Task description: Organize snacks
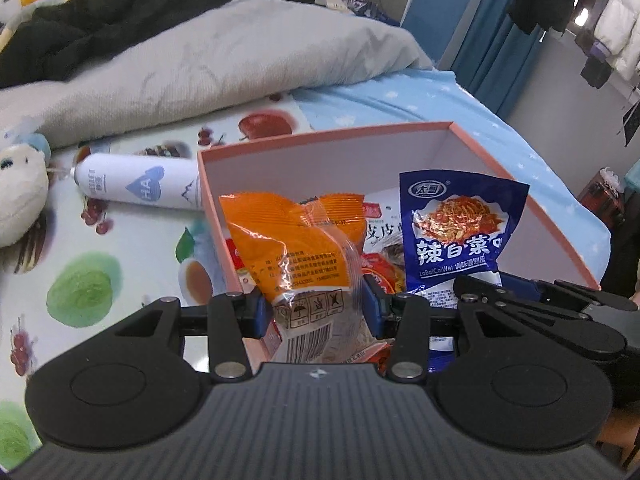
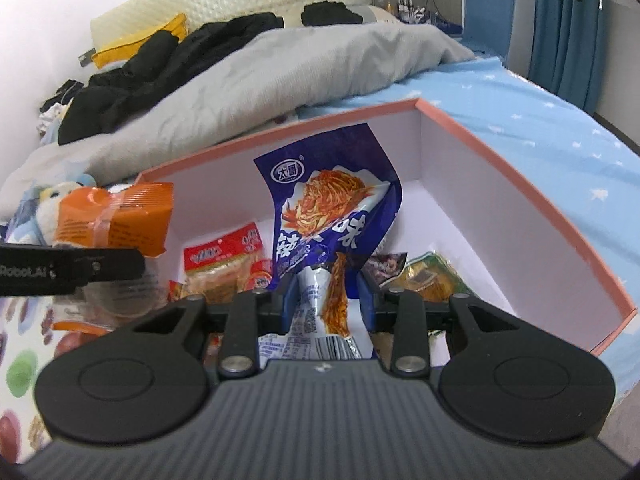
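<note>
Left wrist: orange packet upright | right: blue packet upright

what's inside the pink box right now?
Inside the pink box: red snack packets, a yellow-green packet, a dark packet. The held blue packet and right gripper hide the floor between them.

Your way into the pink box is open from above, and its far right corner shows bare floor. Loose snack packets crowd its left half. Left of it, a white spray can lies against the wall, with a plush toy beyond.
</note>
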`<state>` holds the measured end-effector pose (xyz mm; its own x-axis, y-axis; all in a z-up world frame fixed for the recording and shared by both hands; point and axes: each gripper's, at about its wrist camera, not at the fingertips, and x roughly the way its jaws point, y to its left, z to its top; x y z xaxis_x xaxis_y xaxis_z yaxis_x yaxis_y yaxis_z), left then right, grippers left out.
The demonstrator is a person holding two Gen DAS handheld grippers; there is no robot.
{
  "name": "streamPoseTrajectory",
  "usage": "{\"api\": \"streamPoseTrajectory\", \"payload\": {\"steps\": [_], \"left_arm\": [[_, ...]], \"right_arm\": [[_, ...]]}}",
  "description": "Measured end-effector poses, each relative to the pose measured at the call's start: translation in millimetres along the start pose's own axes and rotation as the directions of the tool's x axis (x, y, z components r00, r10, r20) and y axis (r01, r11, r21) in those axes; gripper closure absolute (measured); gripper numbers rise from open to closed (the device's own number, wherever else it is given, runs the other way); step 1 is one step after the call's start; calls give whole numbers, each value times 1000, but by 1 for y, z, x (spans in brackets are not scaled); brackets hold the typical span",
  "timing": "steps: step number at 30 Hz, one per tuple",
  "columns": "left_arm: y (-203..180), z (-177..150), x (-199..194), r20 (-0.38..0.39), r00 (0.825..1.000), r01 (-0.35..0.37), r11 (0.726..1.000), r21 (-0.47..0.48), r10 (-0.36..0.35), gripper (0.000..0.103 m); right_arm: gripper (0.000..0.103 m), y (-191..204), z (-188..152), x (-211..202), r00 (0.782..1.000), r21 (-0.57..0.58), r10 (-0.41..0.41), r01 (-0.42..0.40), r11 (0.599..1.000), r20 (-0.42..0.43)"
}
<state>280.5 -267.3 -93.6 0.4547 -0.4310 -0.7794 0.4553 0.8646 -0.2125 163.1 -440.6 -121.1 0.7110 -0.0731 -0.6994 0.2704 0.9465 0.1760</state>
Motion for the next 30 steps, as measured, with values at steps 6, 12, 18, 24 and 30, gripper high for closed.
{"api": "streamPoseTrajectory", "payload": {"steps": [6,12,18,24,30], "left_arm": [[0,2,-4,2,1000,10,1000,10,-10,45],[3,9,-35,62,998,23,1000,4,-23,38],[14,20,-89,148,988,43,998,-37,-37,38],[13,20,-151,246,965,87,996,35,-93,38],[4,4,-203,309,947,58,993,99,-86,38]], "right_arm": [[60,0,0,-2,1000,31,-11,11,999,1],[44,7,8,-21,999,31,-16,15,999,33],[44,18,29,-63,993,32,-9,5,999,117],[44,34,42,-113,980,50,30,-40,998,196],[44,53,44,-165,961,32,37,-47,998,273]]}}
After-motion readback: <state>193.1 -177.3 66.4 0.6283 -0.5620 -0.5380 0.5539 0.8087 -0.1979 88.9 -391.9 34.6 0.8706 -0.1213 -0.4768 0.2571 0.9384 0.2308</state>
